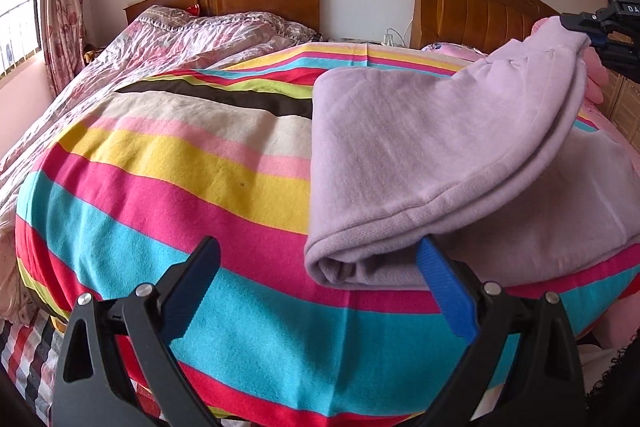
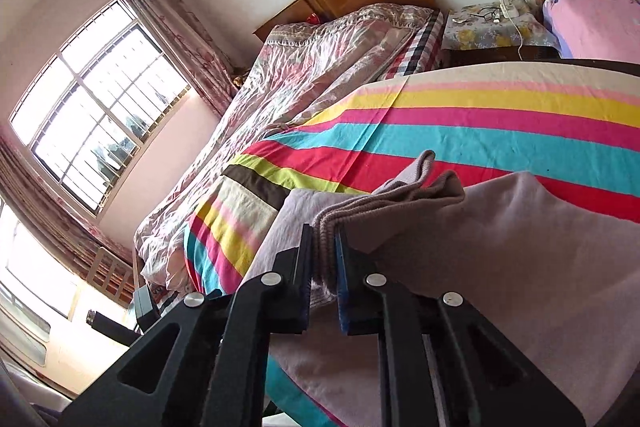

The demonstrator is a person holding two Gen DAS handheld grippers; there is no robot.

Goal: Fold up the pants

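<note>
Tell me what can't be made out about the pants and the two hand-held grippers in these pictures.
- Left wrist view: the far end of the lilac pants is cut off by the right edge; the right hand-held gripper shows only partly, its jaws hidden by the cloth.
- Right wrist view: the pants' bunched edge is clamped between the pads, so what lies below is hidden.
- The left hand-held gripper appears in its own view only.

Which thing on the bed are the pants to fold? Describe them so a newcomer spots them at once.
Start at the bed covered by the striped blanket in pink, yellow, turquoise and red. On its right side lie the pants, a soft pale lilac fleece garment already doubled over, one end lifted in the right gripper. They are the only plain, single-coloured cloth there; the quilt beyond is crinkled and patterned.
</note>
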